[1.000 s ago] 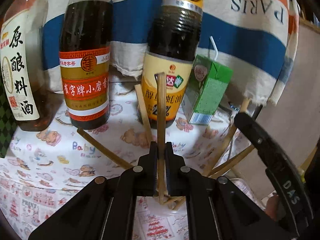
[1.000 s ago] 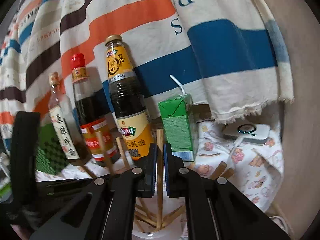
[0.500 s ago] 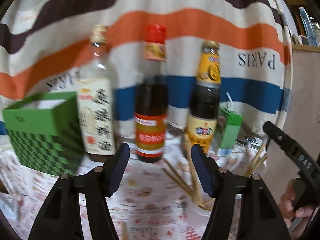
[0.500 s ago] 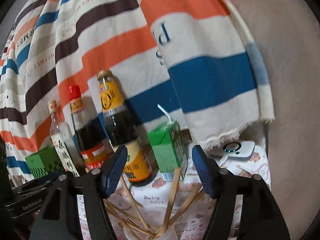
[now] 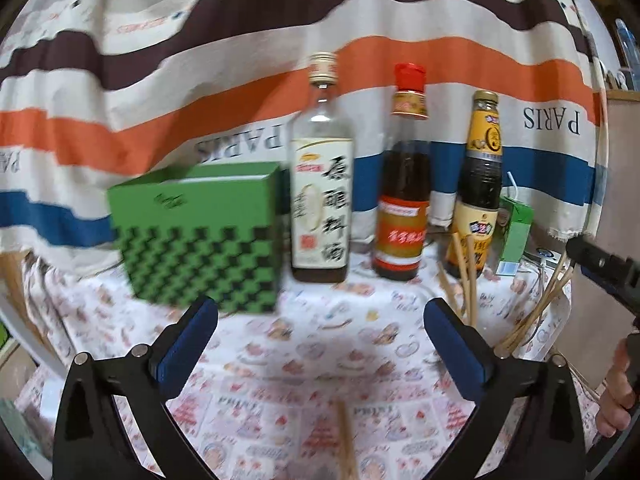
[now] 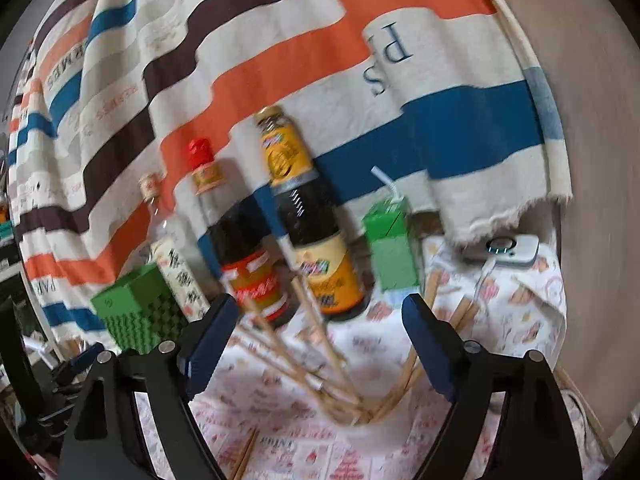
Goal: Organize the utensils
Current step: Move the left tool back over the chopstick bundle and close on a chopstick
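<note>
Several wooden chopsticks (image 6: 312,364) stand fanned out in a clear cup whose rim is barely visible low in the right wrist view; they also show at the right of the left wrist view (image 5: 532,320). A loose chopstick (image 5: 346,444) lies on the patterned tablecloth below my left gripper, and one (image 6: 244,456) shows low in the right wrist view. My left gripper (image 5: 320,344) is open and empty above the cloth. My right gripper (image 6: 316,344) is open and empty just above the chopstick cup.
A green checkered box (image 5: 200,236), three sauce bottles (image 5: 400,200) and a green juice carton (image 5: 516,236) stand along the back against a striped cloth. A white device (image 6: 508,248) lies at the right. The table edge runs along the right.
Both grippers let go of their chopsticks into the cup, opened wide and pulled back and up. The left view has swung leftward, bringing the green box into sight.
</note>
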### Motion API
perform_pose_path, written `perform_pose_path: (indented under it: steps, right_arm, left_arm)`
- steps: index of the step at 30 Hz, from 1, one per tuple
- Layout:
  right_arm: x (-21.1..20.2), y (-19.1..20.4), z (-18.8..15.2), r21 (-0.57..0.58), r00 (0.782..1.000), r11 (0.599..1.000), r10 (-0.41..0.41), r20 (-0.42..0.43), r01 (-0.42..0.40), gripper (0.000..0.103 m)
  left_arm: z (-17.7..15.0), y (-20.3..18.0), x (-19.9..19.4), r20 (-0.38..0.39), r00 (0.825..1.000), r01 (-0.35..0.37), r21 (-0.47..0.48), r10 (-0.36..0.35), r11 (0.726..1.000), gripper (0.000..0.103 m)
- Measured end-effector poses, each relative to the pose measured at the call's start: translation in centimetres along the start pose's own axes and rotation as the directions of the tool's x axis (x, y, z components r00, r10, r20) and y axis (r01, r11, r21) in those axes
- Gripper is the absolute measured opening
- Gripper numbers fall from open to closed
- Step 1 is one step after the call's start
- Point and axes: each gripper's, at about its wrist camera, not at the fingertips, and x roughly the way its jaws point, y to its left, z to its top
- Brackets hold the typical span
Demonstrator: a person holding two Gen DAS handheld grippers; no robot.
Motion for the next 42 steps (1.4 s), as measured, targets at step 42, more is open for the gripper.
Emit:
perform_pose_path:
  steps: [42]
  right_arm:
    - [5.1,4.0,-13.0,-0.229,0.934,0.968,-0.169,-0.314,0.098,0.091]
  left_arm:
    - [-13.9,4.2,7.3,-0.564,0.809,0.099,-0.146,-0.165,0.984,0.102]
